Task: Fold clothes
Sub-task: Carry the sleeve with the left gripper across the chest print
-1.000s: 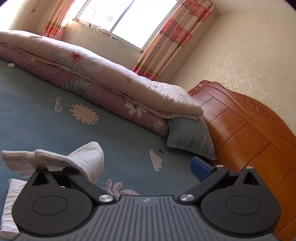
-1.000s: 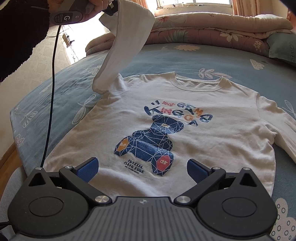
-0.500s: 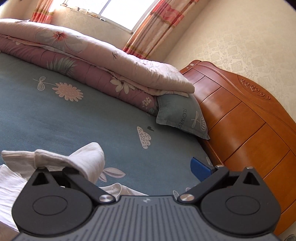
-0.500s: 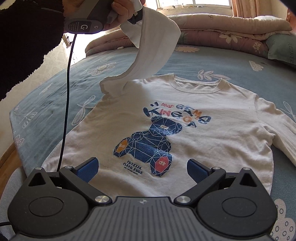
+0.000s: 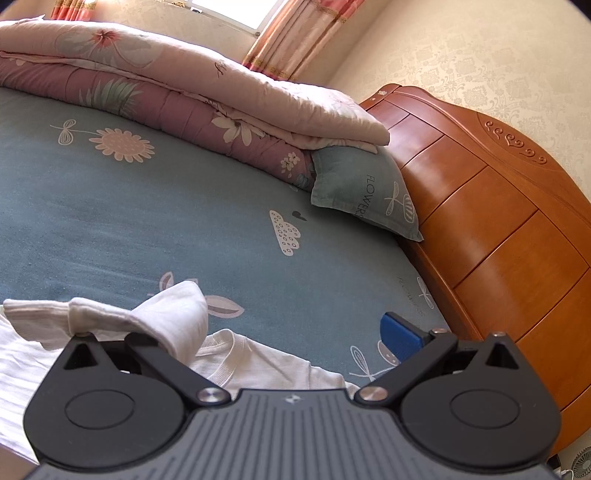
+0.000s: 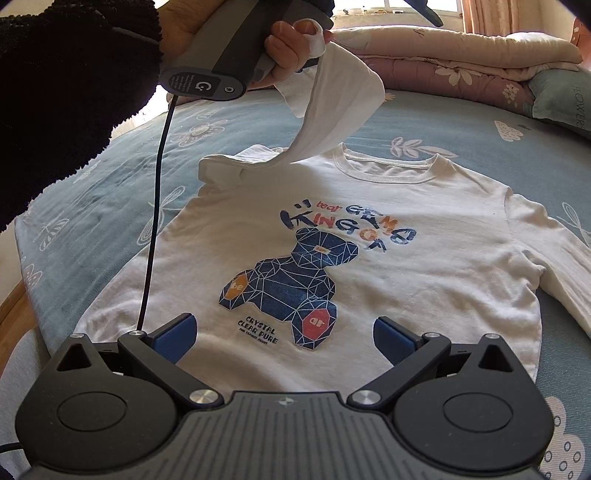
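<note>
White sweatshirt [image 6: 369, 229] lies flat, print up, mid-bed on the blue sheet [image 6: 110, 177]; its sleeve [image 6: 332, 110] is lifted, draped over the left gripper [image 5: 258, 325], grip state unclear; right gripper [image 6: 284, 332] hovers spread wide at the hem

i am in a bedroom lit by bright daylight from a window [image 5: 221, 11] behind pink and cream striped curtains [image 5: 295, 40]. the walls [image 5: 480, 62] carry pale cream embossed wallpaper. a wide bed wears a blue-grey sheet [image 5: 110, 214] printed with flowers, leaves and clouds. folded floral quilts [image 5: 177, 96], pink over mauve, lie along its far side, with a grey-green pillow [image 5: 365, 195] at their end against the carved orange-brown wooden headboard [image 5: 498, 221]. a strip of wooden floor [image 6: 14, 299] shows beside the bed.
</note>
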